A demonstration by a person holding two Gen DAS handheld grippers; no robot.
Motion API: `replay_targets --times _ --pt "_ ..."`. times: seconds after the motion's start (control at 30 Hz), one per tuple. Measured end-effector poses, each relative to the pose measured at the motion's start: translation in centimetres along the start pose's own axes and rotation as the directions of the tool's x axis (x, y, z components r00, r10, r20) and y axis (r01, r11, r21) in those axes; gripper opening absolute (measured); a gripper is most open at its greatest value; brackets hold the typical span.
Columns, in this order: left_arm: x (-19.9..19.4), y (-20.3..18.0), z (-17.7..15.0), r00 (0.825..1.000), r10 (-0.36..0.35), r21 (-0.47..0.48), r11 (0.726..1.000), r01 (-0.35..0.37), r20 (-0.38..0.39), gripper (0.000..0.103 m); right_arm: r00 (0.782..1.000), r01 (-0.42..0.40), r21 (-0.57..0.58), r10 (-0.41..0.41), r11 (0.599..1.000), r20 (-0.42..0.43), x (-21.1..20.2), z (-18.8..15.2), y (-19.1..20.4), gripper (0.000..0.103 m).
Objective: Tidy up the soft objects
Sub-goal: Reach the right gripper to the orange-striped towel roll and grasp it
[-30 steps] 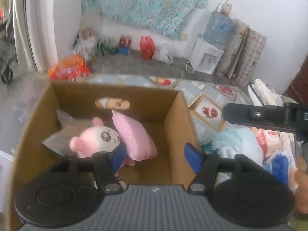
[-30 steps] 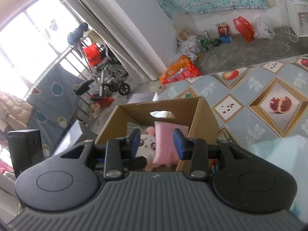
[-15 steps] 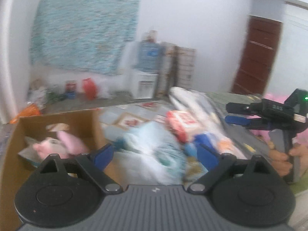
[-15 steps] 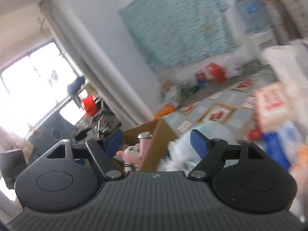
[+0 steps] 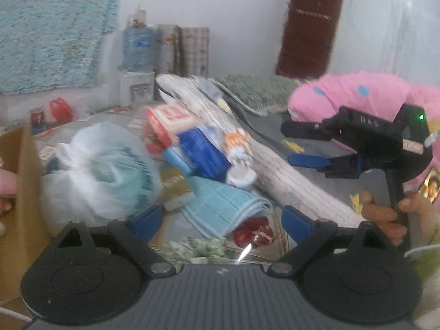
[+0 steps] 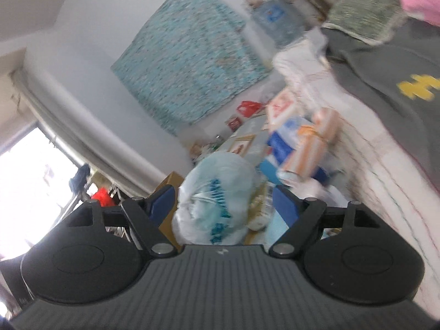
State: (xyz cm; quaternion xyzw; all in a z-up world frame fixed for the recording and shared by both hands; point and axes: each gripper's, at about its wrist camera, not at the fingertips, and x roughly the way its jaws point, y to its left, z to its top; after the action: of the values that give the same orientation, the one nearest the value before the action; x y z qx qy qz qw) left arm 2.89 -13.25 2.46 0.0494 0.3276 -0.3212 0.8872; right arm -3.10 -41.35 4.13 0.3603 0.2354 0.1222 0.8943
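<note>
Both grippers are off the box and over the pile, both empty. Frames are motion-blurred, so fine detail is soft.

Left gripper [image 5: 221, 224]: fingers spread wide, nothing between the pads. Jaws have just been opening. Directly ahead of the gap lies a folded light-blue cloth [image 5: 225, 206], with a red-wrapped item [image 5: 254, 233] poking out at its near end, just inside the right finger. Beyond the left finger sits a white plastic bag [image 5: 101, 173] with teal print. Further ahead, past the cloth, is a heap of red and blue packets [image 5: 192, 143], leaning against a long white quilted roll [image 5: 275, 170] that runs off beyond the right finger. Cardboard box [image 5: 19, 192] edge is far out past the left finger; something pink shows inside it.

Right gripper [image 6: 224, 206], [image 5: 308, 148]: fingers spread, no contact with anything. Its jaws have also just been opening. In its own view the white bag [image 6: 220, 203] sits straight ahead in line with the gap, not pinched. The box corner [image 6: 167, 184] is behind the left finger. The packets [image 6: 297, 148] lie beyond the right finger, with the white roll [image 6: 371, 165] further right.

From the left wrist, a hand [image 5: 385, 214] grips the right gripper's handle, with a pink plush [image 5: 357, 96] with blue spots behind it.
</note>
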Motion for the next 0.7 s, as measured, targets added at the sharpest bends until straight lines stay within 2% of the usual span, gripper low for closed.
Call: replay_targets --times 0.1,0.17,0.23,0.3,0.4,0.5,0.57,0.7 --pt "2.2 -1.1 -0.1 1.0 -0.017 0.028 0.999 0.017 -0.009 0.093 0.999 0.031 0.042 -0.032 0.999 0.024 -0.1 -0.5 -1.9 0.079" --pt "3.5 -1.3 0.2 1.0 -0.02 0.032 0.999 0.019 0.014 0.093 0.998 0.056 0.055 -0.058 0.997 0.04 0.3 -0.5 -2.8 0.079" --pt "4.6 -1.2 0.7 0.999 -0.013 0.018 1.0 0.013 0.043 0.093 0.996 0.073 0.06 -0.076 0.996 0.052 1.2 -0.3 -3.3 0.079" --pt "6.0 -1.0 1.8 0.998 -0.021 -0.008 1.0 0.021 0.062 0.088 0.993 0.087 0.066 -0.092 0.994 0.068 2.2 0.2 -3.8 0.078" --pt "8.1 -0.6 3.6 0.996 -0.035 -0.03 0.999 0.038 0.085 0.088 0.989 0.107 0.089 -0.115 0.99 0.088 4.2 1.3 -4.5 0.077" --pt "10.8 -0.3 5.2 0.997 -0.054 -0.04 0.998 0.056 0.062 0.083 0.989 0.112 0.143 -0.124 0.983 0.078 6.5 2.7 -6.0 0.076" --pt "12.5 -0.1 6.0 0.997 -0.076 -0.048 0.996 0.077 0.035 0.081 0.985 0.152 0.161 -0.164 0.975 0.059 8.2 3.5 -6.8 0.076" --pt "15.5 0.2 6.8 0.995 -0.093 -0.062 0.994 0.092 -0.02 0.07 0.98 0.195 0.172 -0.2 0.966 0.016 10.9 4.5 -8.1 0.075"
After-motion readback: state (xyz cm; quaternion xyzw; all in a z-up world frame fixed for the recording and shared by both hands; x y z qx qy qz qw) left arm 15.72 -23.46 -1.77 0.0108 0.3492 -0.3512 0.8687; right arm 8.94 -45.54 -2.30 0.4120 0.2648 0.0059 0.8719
